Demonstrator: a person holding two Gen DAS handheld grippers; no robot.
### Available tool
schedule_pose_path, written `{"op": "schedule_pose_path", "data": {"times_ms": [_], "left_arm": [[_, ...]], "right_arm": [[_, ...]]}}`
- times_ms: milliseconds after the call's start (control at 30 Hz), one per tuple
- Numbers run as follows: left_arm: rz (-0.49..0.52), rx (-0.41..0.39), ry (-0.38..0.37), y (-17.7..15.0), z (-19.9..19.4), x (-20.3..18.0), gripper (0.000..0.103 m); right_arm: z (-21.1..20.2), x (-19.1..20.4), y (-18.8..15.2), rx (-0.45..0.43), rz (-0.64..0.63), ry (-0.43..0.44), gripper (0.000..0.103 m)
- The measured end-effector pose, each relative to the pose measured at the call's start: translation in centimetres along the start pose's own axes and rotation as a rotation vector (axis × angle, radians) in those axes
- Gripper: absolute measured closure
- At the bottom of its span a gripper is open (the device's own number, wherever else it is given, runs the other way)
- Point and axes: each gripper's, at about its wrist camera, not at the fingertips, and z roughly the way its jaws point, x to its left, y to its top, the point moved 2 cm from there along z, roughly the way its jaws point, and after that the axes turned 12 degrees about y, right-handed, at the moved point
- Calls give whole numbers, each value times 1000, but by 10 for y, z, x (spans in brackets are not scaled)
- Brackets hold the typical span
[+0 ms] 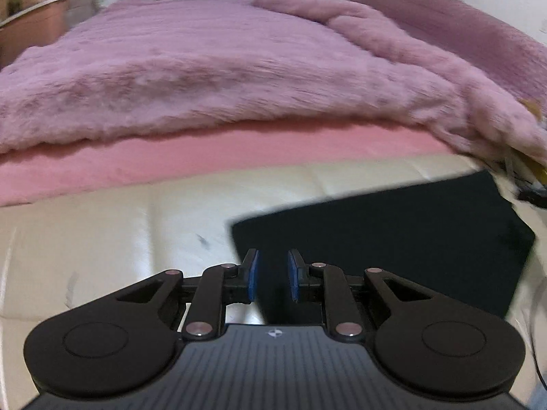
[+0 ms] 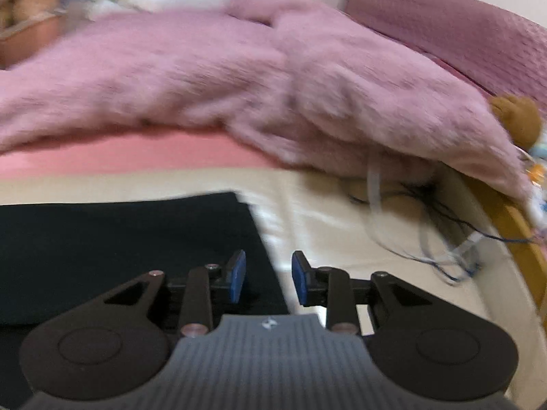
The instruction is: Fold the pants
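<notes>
The pants (image 1: 393, 239) are a flat black folded piece lying on the cream padded surface (image 1: 119, 239). In the left wrist view they lie ahead and to the right, with their left edge under my left gripper (image 1: 272, 275), which is open and empty just above that edge. In the right wrist view the pants (image 2: 119, 246) fill the left side. My right gripper (image 2: 268, 275) is open and empty over their right edge, its left finger above the cloth and its right finger above the cream surface (image 2: 342, 232).
A fluffy pink-purple blanket (image 1: 222, 68) over a pink sheet (image 1: 171, 160) lies beyond the pants. Loose thin cords (image 2: 427, 232) lie on the cream surface at the right, beside a wooden edge (image 2: 512, 225) and a brown plush toy (image 2: 516, 119).
</notes>
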Motion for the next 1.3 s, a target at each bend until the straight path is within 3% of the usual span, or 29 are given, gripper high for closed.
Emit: {"op": "schedule_pose_path", "data": {"times_ms": [100, 167, 233, 367, 667, 767, 867, 933, 1000, 1033, 1200, 1300], "left_arm": [[53, 14, -21, -19, -4, -16, 82], [78, 48, -37, -33, -3, -23, 83], [113, 79, -38, -47, 1, -28, 84], [184, 89, -19, -70, -2, -30, 86], [235, 96, -5, -85, -20, -21, 85], [245, 105, -17, -88, -31, -19, 85], [257, 114, -40, -89, -40, -15, 84], [210, 101, -49, -86, -44, -6, 77], [95, 100, -79, -77, -43, 8, 59], [14, 106, -100, -71, -40, 17, 56], [-313, 162, -200, -54, -7, 47, 54], [-416, 183, -236, -53, 15, 58, 54]], "right_arm": [[2, 25, -7, -9, -113, 91, 79], [14, 34, -15, 36, -165, 72, 79], [24, 28, -20, 72, -131, 41, 79], [21, 7, -28, 78, -59, 37, 69], [24, 6, -32, 75, -29, 20, 68], [17, 10, -32, 83, -25, -9, 69], [6, 15, -32, 73, -31, -51, 77], [-6, 24, -32, 45, -50, -55, 77], [-21, 37, -33, 5, -62, -22, 77], [-27, 45, -34, -12, -64, 4, 77], [-38, 92, -44, -47, -66, 141, 77], [-32, 119, -51, -52, -55, 227, 77]]}}
